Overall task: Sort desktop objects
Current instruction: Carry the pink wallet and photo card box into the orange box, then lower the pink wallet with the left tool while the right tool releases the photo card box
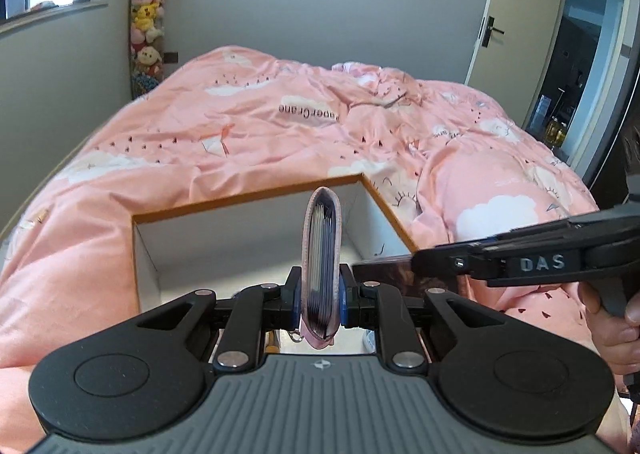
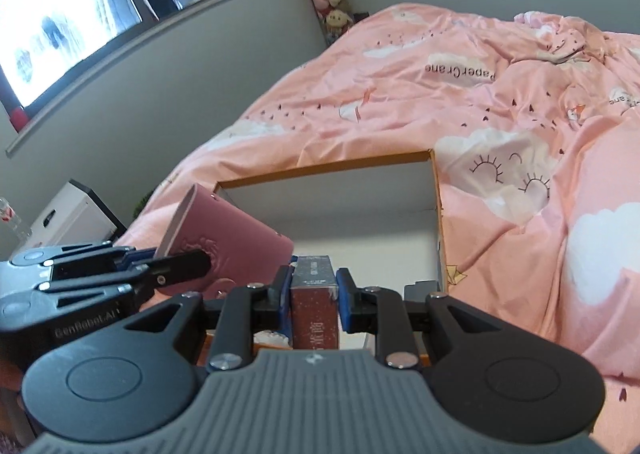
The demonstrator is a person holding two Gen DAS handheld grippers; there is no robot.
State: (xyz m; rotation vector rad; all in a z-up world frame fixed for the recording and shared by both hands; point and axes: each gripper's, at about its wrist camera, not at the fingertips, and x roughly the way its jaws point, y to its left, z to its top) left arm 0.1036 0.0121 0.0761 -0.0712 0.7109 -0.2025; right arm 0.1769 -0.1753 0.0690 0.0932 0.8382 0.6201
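While clamped edgewise, pink card holder [image 1: 320, 262], rounded top, stacked dark sleeves inside.

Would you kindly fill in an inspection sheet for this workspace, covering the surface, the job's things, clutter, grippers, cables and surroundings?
Surface: pink quilt with cloud prints covers a bed; no desktop is clearly in view.
Job's things: open box, orange rim, white inside, nothing seen on the visible part of its floor; pink card holder; dark red book.
Clutter: nothing seen.
Grippers: left gripper shut on the pink card holder, held edge-up before the box; right gripper shut on the dark red book.
Cables: nothing seen.
Surroundings: grey walls, window, hanging column of plush toys, open door, white unit by the bed.
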